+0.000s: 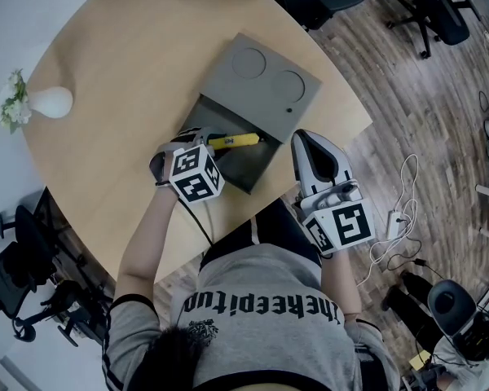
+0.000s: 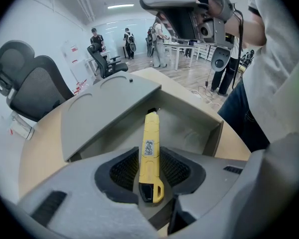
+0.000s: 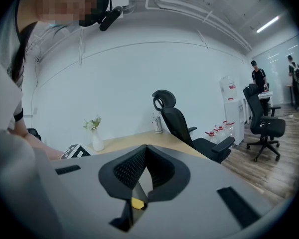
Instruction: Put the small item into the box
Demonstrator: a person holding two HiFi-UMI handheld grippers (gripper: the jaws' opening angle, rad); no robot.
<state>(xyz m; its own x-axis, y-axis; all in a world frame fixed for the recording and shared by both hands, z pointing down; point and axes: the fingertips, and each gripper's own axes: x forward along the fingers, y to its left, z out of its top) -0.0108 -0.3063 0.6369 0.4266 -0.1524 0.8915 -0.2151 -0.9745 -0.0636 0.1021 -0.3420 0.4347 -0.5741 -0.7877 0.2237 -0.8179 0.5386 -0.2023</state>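
Observation:
A grey box (image 1: 246, 169) stands open on the round wooden table (image 1: 122, 47), its lid (image 1: 261, 84) tipped back on the far side. My left gripper (image 1: 197, 139) is shut on a yellow utility knife (image 1: 235, 141), which points out over the box's inside. In the left gripper view the knife (image 2: 149, 148) lies pinched between the black pads (image 2: 123, 171), above the box floor (image 2: 189, 131). My right gripper (image 1: 308, 139) hovers just right of the box, by the table's edge. Its jaws (image 3: 145, 158) are shut with nothing between them.
A white vase with flowers (image 1: 45, 102) stands at the table's far left and also shows in the right gripper view (image 3: 96, 141). Office chairs (image 1: 20, 259) ring the table. A power strip and cables (image 1: 395, 218) lie on the wood floor at right.

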